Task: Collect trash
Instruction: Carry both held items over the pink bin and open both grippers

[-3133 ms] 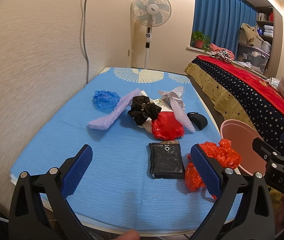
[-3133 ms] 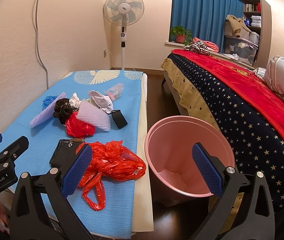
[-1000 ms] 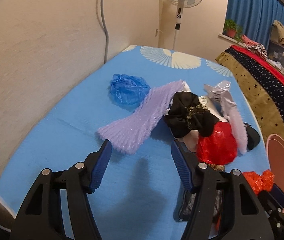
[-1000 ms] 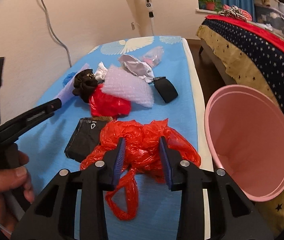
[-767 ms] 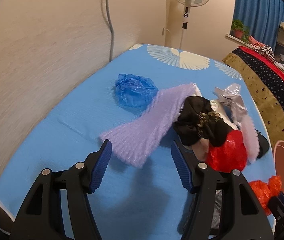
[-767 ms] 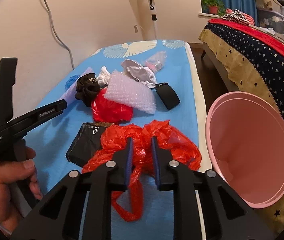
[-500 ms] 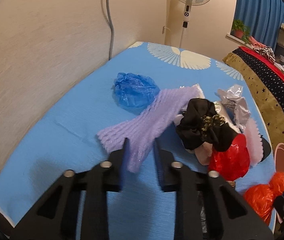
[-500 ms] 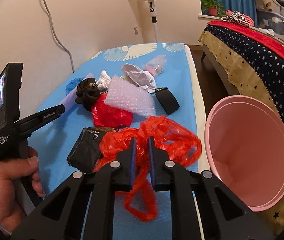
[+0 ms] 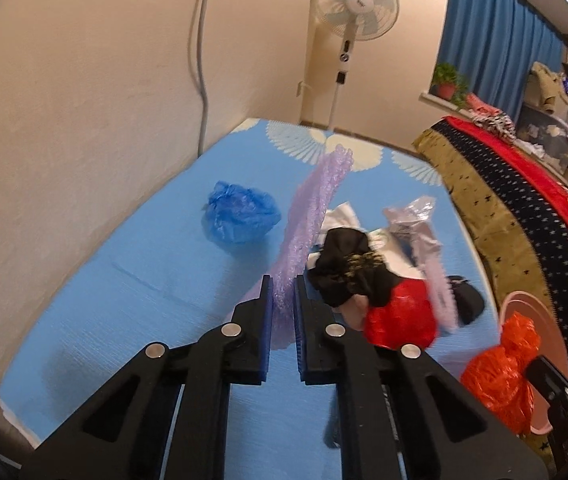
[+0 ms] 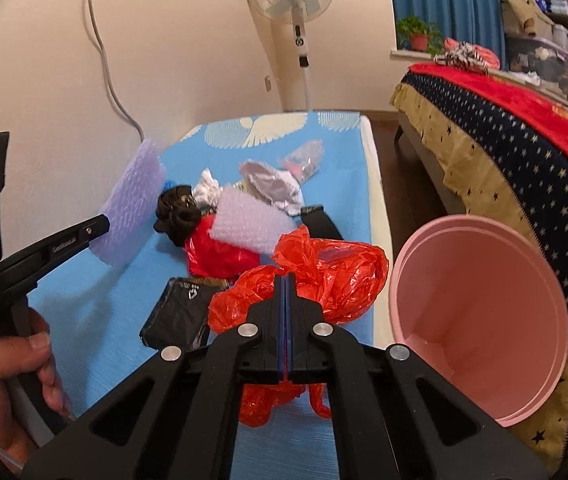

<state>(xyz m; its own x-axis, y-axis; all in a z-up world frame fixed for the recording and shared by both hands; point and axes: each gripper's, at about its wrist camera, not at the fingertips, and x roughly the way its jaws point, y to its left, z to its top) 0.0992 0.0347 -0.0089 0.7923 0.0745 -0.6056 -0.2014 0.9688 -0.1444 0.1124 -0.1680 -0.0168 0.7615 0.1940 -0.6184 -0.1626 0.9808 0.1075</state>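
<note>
My left gripper (image 9: 282,292) is closing its jaws on the near end of a long purple bubble-wrap strip (image 9: 311,208), which stands up off the blue mat (image 9: 124,300). The strip (image 10: 132,216) also shows in the right wrist view, above the left gripper's body. My right gripper (image 10: 285,278) is shut on a crumpled orange plastic bag (image 10: 335,276), lifted a little off the mat. The pink bin (image 10: 479,312) stands on the floor right of the mat, mouth open, beside the orange bag.
On the mat lie a blue bag (image 9: 240,216), a black cloth (image 9: 347,272), a red bag (image 9: 399,320), clear bubble wrap (image 10: 244,224), silver foil (image 10: 272,184) and a black pouch (image 10: 176,312). A bed (image 10: 503,120) runs along the right; a fan (image 9: 353,4) stands behind.
Both grippers went from open to closed, the left on the purple strip, the right on the orange bag. Both have risen, lifting the strip's end and the bag off the mat.
</note>
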